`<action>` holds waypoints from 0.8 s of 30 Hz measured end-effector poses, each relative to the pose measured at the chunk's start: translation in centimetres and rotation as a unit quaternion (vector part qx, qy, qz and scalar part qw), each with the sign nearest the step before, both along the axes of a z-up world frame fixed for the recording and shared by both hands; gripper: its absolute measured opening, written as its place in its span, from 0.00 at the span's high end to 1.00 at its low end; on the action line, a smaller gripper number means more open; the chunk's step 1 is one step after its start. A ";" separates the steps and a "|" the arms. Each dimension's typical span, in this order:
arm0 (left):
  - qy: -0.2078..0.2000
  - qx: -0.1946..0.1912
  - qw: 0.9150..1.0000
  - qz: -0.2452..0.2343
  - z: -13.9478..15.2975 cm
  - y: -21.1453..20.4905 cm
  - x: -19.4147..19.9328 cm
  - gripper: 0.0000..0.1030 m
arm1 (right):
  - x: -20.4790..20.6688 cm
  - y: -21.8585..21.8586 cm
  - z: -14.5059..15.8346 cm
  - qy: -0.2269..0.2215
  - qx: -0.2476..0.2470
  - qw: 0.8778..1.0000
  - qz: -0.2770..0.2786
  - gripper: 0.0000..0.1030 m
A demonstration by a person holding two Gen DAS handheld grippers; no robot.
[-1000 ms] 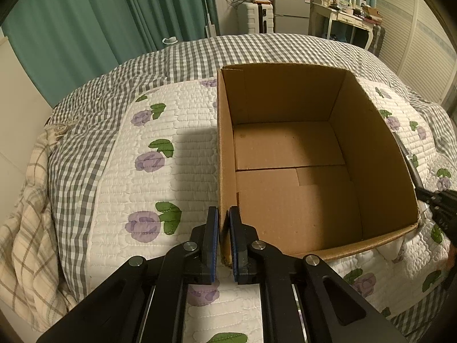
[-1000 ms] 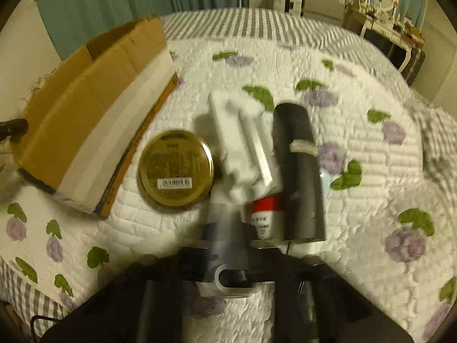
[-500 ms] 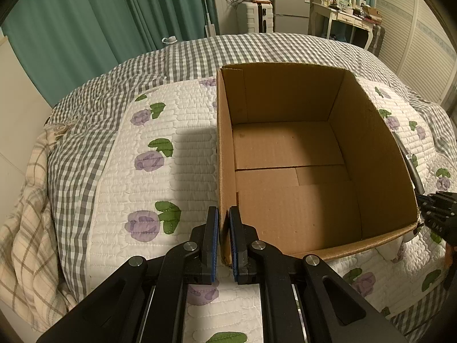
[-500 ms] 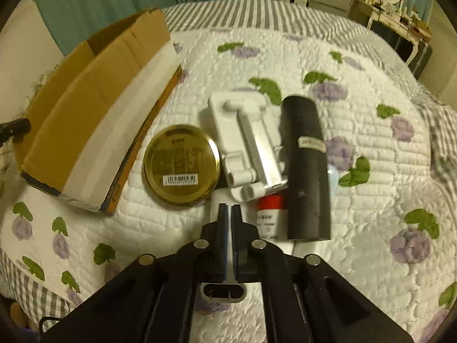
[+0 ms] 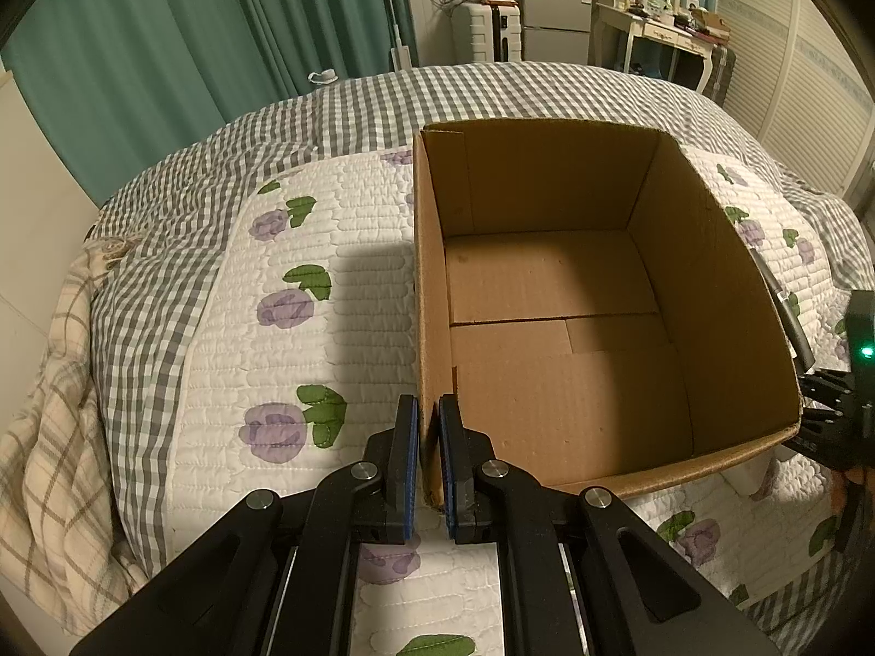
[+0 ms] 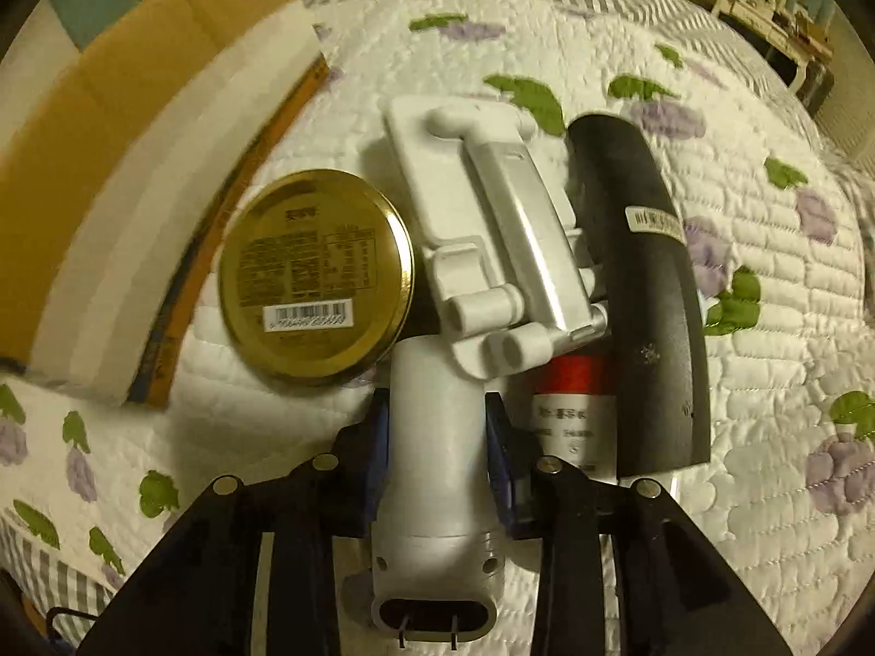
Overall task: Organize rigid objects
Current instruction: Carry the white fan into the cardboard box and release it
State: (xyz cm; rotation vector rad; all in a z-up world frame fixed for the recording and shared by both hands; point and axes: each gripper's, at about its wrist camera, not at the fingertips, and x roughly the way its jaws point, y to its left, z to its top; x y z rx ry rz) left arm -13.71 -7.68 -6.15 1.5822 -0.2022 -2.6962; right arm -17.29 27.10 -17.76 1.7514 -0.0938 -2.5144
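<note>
An open cardboard box (image 5: 716,284) stands on the bed, its inside bare. My left gripper (image 5: 429,437) is shut on the box's near-left wall. In the right wrist view the box (image 6: 115,126) is at the left. Beside it lie a gold round tin (image 6: 314,279), a white phone stand (image 6: 492,229), a black cylinder (image 6: 645,295), a red-and-white tube (image 6: 574,404) and a white grey cylinder (image 6: 437,464). My right gripper (image 6: 437,426) is open, its pads on either side of the white grey cylinder.
The bed has a white quilt with purple flowers (image 5: 306,328) and a grey checked cover (image 5: 164,229). Green curtains (image 5: 164,38), a suitcase, a small fridge and a dressing table stand behind. The right gripper's body (image 5: 842,410) shows past the box's right wall.
My right gripper was shut above the white grey cylinder; it has opened and moved down and forward so its pads flank the cylinder. The left gripper and the box have not moved.
</note>
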 end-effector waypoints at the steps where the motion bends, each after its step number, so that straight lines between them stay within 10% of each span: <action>1: 0.001 0.000 1.000 0.000 0.0 0.0 0.0 0.93 | 0.3 -0.1 0.4 0.003 -0.004 1.000 0.005 0.69; 15: 0.004 0.006 1.000 -0.001 0.3 0.0 0.1 0.93 | -2.8 -5.2 18.9 0.184 -0.040 0.979 0.084 0.69; 24: 0.005 0.015 1.000 -0.003 0.4 -0.2 0.1 0.93 | -7.9 -14.1 14.6 0.140 -0.044 0.981 0.127 0.69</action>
